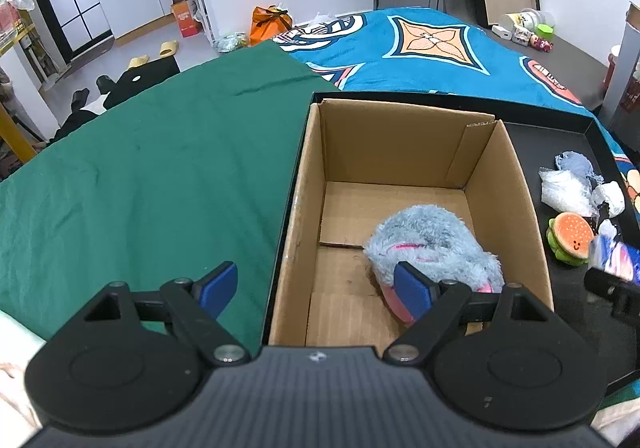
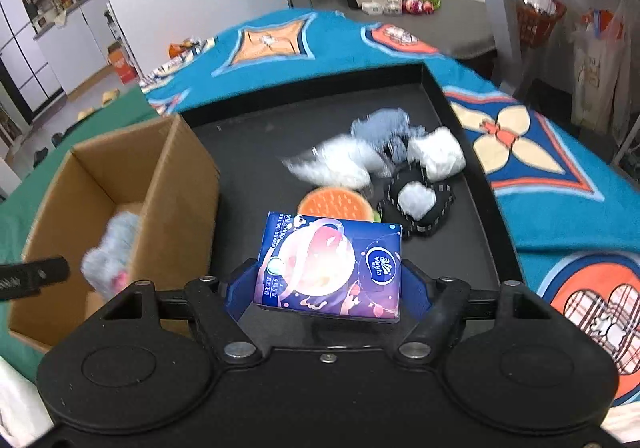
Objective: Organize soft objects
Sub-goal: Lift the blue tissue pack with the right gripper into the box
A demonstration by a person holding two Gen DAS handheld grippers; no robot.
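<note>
**Right wrist view: tissue pack in hand, one toy boxed, several items left**

Right wrist view: your right gripper (image 2: 328, 284) is clamped on the blue tissue pack (image 2: 329, 264), one pad on each side, holding it above the black tray (image 2: 248, 184). The cardboard box (image 2: 176, 184) lies at nine o'clock of the pack, its open top facing you.

Left wrist view: your left gripper (image 1: 316, 288) has its jaws spread wide with nothing between them, poised over the box's near left wall. The grey plush toy (image 1: 432, 244) already rests on the box floor, toward its right wall.

Progress, judged from this: one item is stored and a second is in transit. On the tray, from twelve to two o'clock of the pack, remain the burger toy (image 2: 334, 204), a black cushion (image 2: 424, 216), a grey cloth (image 2: 384, 124) and white wrapped bundles (image 2: 436, 152). The task looks under halfway done.
</note>
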